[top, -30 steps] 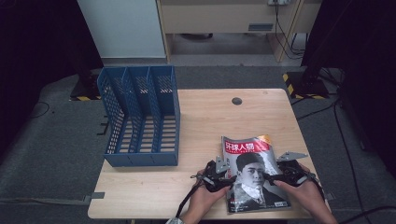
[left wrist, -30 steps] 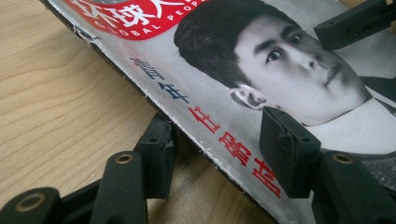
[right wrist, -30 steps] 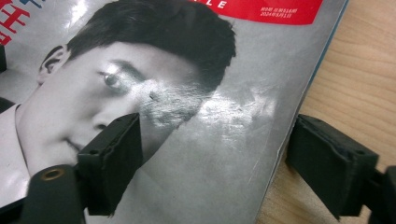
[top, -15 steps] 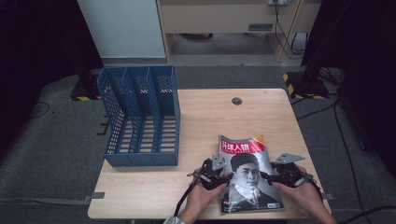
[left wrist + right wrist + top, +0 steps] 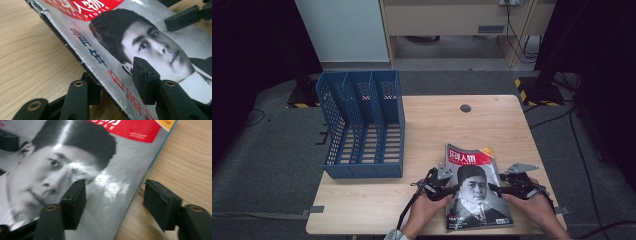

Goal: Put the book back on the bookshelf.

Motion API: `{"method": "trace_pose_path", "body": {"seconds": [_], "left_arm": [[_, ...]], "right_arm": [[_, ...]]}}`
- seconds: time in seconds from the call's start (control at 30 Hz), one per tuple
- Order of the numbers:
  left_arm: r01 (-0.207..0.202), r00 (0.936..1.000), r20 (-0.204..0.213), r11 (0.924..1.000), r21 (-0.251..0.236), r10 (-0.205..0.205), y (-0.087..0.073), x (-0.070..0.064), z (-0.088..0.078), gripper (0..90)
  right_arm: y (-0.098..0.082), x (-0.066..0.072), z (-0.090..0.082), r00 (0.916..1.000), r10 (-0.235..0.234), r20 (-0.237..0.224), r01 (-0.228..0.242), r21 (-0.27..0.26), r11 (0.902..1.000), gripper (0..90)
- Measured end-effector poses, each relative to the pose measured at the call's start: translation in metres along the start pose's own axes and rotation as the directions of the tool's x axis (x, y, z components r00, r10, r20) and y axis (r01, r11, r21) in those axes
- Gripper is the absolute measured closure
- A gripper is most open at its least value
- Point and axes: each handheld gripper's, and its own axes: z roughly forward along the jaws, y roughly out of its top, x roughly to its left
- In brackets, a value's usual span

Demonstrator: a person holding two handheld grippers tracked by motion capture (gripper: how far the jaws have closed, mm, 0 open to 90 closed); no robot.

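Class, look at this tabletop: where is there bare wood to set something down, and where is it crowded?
Free: the wide patch of table beyond the magazine, right of the blue file rack, bare except for a small dark round spot; also the front strip below the rack. Crowded: the near right corner, where the left gripper and right gripper straddle the magazine's edges.
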Motion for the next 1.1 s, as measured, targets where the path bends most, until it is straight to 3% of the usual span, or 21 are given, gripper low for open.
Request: {"method": "trace_pose_path", "body": {"seconds": [0.13,0.17,0.23,0.47,0.53,0.67,0.73,0.83,1.1], "left_arm": [[-0.007,0.9999,0.013,1.0000,0.006,0.007,0.005,0.000,-0.002,61.8],[-0.027,0.9995,0.017,0.9995,0.014,0.027,0.012,0.000,-0.003,61.7],[-0.020,0.9996,0.019,0.9998,0.011,0.019,0.019,0.002,-0.003,60.1],[-0.027,0.9996,0.011,0.9981,0.055,0.027,0.046,0.015,0.006,55.0],[-0.006,0.9996,0.028,0.9983,0.057,0.004,0.059,0.022,0.009,54.0],[-0.021,0.9992,0.035,0.9968,0.077,0.018,0.068,0.027,0.013,54.0],[-0.021,0.9982,0.058,0.9958,0.090,0.015,0.074,0.030,0.017,54.1],[-0.013,0.9979,0.064,0.9949,0.100,0.006,0.078,0.033,0.022,54.0],[-0.026,0.9968,0.079,0.9908,0.133,0.016,0.088,0.037,0.034,53.6]], "right_arm": [[0.001,-0.003,0.002,1.0000,0.003,0.005,-0.003,-0.020,0.9998,38.6],[0.001,-0.003,0.002,1.0000,-0.004,0.007,0.005,-0.025,0.9997,39.8],[-0.001,-0.001,0.002,1.0000,0.005,0.004,-0.005,-0.034,0.9994,41.3],[-0.002,-0.003,0.002,1.0000,-0.001,0.000,0.001,-0.042,0.9991,42.3],[-0.002,-0.003,0.002,1.0000,0.005,-0.005,-0.005,-0.039,0.9992,43.4],[0.000,-0.005,0.003,0.9998,0.018,0.000,-0.017,-0.045,0.9988,41.5],[0.002,-0.009,0.006,0.9991,0.039,0.019,-0.038,-0.049,0.9981,36.7],[0.005,-0.012,0.008,0.9972,0.067,0.032,-0.065,-0.061,0.9960,38.0],[0.007,-0.011,0.010,0.9995,0.010,0.029,-0.008,-0.077,0.9970,49.4]]}}
